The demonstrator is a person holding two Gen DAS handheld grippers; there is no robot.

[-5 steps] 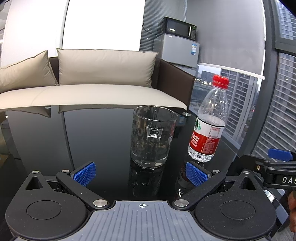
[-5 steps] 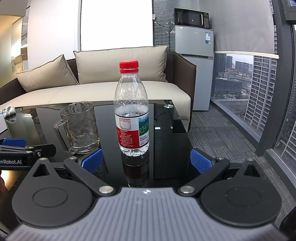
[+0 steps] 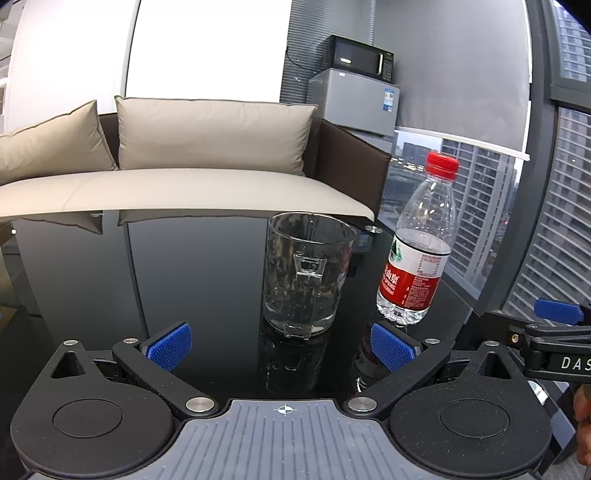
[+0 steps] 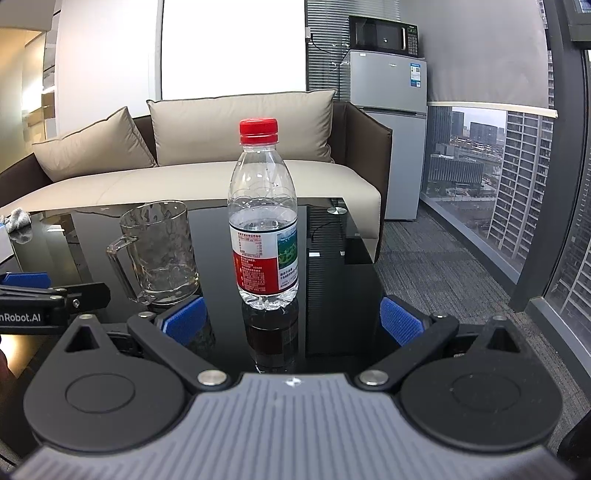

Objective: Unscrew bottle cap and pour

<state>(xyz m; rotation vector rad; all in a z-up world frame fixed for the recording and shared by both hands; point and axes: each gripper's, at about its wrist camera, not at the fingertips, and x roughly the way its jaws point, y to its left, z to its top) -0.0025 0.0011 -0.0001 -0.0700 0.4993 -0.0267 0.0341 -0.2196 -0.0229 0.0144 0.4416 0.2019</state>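
A clear water bottle [image 4: 264, 236] with a red cap [image 4: 258, 130] and a red label stands upright on the black glass table [image 4: 332, 266]. It also shows in the left wrist view [image 3: 415, 258], right of centre. An empty glass mug [image 3: 306, 273] stands left of it, handle toward my left gripper; it shows in the right wrist view [image 4: 157, 251] too. My left gripper [image 3: 280, 349] is open and empty, just short of the mug. My right gripper [image 4: 293, 323] is open and empty, just short of the bottle.
A beige sofa [image 4: 221, 177] with cushions stands behind the table. A fridge [image 4: 388, 110] with a microwave [image 4: 384, 35] on it is at the back right. The table's right edge [image 4: 369, 258] drops to carpet beside a tall window. A crumpled cloth [image 4: 16, 218] lies at the far left.
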